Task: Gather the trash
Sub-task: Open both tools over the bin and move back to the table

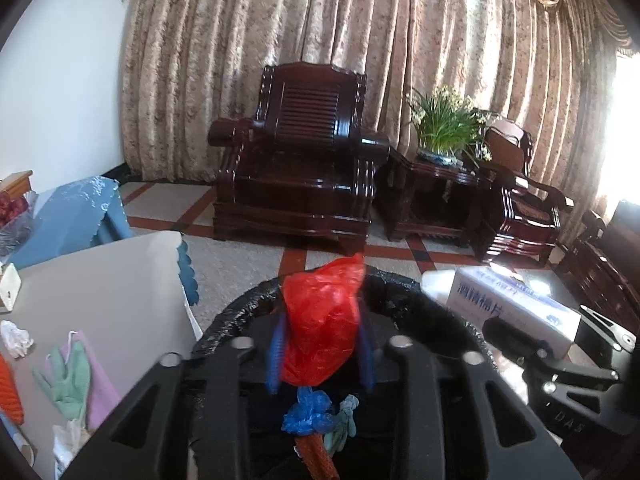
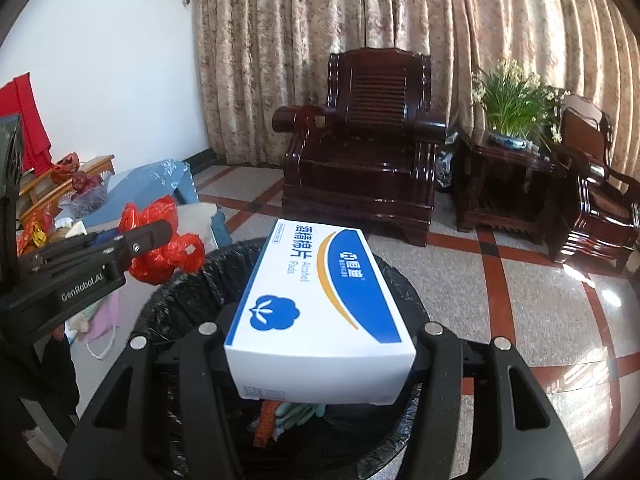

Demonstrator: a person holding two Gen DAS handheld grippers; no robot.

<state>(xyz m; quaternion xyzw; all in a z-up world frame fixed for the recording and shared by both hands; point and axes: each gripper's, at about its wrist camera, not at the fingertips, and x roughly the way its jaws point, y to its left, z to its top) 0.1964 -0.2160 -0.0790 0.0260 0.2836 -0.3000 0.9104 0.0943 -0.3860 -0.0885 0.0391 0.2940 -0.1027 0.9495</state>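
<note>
Left wrist view: your left gripper (image 1: 320, 344) clasps a crumpled red plastic bag (image 1: 320, 328) above the black-lined trash bin (image 1: 240, 312).

Right wrist view: your right gripper (image 2: 320, 344) grips a white-and-blue cardboard box (image 2: 320, 304), also over the bin.

A crumpled red plastic bag (image 1: 320, 328) is seen over a bin lined in glossy black (image 1: 236, 316), in which blue (image 1: 306, 412), pale green (image 1: 344, 424) and orange scraps (image 1: 318, 460) are shown. A white box (image 2: 320, 312) is marked with a blue band, a gold arc and a blue cotton-flower emblem. Beige floral-patterned curtains (image 1: 400, 60), dark red-brown armchairs (image 1: 300, 152) and pale speckled floor tiles (image 2: 452, 280) lined in red are shown behind.
</note>
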